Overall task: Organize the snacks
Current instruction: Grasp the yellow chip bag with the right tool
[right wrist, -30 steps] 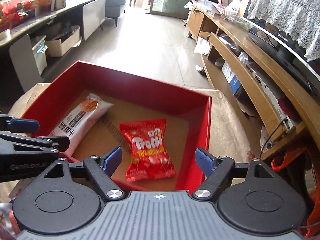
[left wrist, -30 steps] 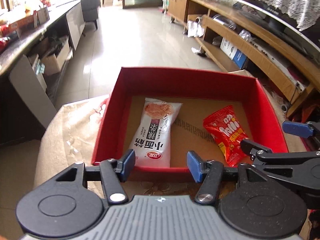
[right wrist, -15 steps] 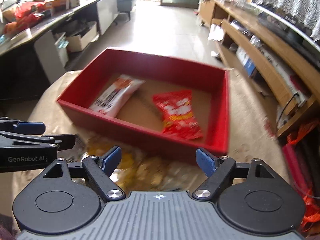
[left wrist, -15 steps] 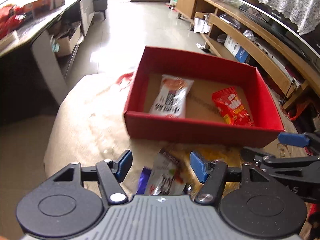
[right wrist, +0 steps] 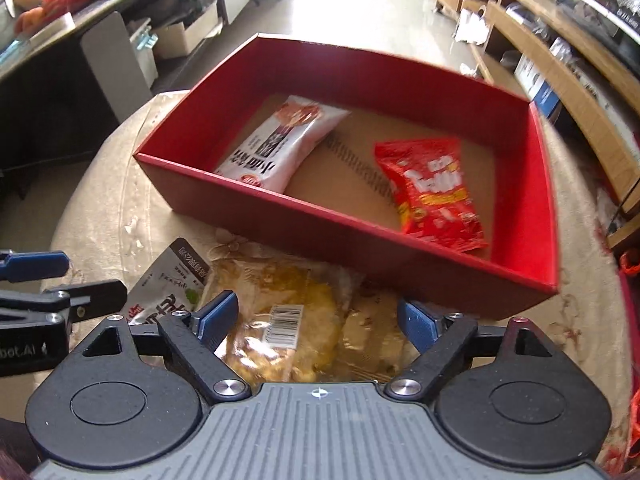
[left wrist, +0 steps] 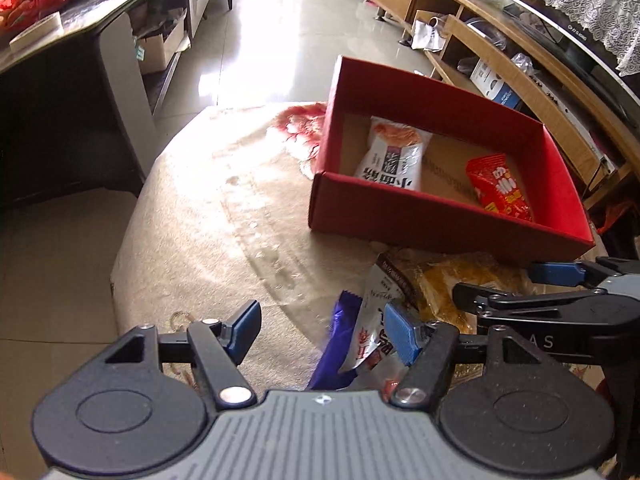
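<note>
A: How will the yellow snack bag handle?

B: Light, crinkly, slippery — take it across the middle. It lies on the counter before the red box; right gripper is opening around it, untouched.

A: Left gripper?

B: Opening, empty, over the white packet. A second ago both hung over the box.

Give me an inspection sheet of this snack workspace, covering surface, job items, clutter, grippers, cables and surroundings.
Surface: round table under a beige patterned cloth.
Job's things: red cardboard box holds a white noodle packet and a red gummy bag; outside it lie a clear yellow snack bag, a grey-white pouch and a purple wrapper.
Clutter: nothing seen.
Grippers: left gripper and right gripper both opening, holding nothing.
Cables: nothing seen.
Surroundings: tiled floor, wooden shelving, dark counter.
</note>
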Demonstrator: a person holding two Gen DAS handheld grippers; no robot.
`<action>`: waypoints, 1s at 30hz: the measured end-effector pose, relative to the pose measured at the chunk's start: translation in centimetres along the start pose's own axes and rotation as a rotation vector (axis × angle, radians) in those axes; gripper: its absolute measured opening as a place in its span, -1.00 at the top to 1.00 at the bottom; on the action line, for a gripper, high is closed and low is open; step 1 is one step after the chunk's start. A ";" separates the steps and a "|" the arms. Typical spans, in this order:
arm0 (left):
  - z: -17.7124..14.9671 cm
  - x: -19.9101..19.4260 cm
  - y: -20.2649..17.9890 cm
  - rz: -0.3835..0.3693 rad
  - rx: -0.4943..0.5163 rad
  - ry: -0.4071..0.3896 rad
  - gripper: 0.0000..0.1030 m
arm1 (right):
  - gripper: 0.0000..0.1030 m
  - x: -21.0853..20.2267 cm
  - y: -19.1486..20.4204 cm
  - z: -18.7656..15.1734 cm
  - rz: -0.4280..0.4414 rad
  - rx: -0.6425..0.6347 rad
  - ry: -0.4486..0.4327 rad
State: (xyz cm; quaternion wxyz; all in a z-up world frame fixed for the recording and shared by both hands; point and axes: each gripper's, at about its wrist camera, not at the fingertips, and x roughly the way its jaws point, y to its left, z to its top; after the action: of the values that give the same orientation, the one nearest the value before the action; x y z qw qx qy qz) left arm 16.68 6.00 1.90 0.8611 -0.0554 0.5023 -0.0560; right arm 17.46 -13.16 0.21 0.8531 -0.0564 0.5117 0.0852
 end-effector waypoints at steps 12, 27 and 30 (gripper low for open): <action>0.0 0.2 0.5 -0.005 -0.006 0.012 -0.27 | -0.76 2.2 2.6 -0.3 -0.001 -0.098 0.042; -0.4 0.4 -1.0 -0.041 0.055 0.036 -0.32 | -0.40 -0.8 0.8 -2.6 -0.043 -0.105 0.017; -1.0 0.1 -2.4 -0.077 0.136 0.045 -0.33 | -0.40 -2.4 -0.3 -3.6 -0.029 -0.061 0.000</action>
State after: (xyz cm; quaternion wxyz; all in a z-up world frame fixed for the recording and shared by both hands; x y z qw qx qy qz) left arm 15.77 3.57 1.64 0.8486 -0.0148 0.5140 -0.1241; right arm 13.25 -14.37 0.64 0.8522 -0.0897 0.5079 0.0884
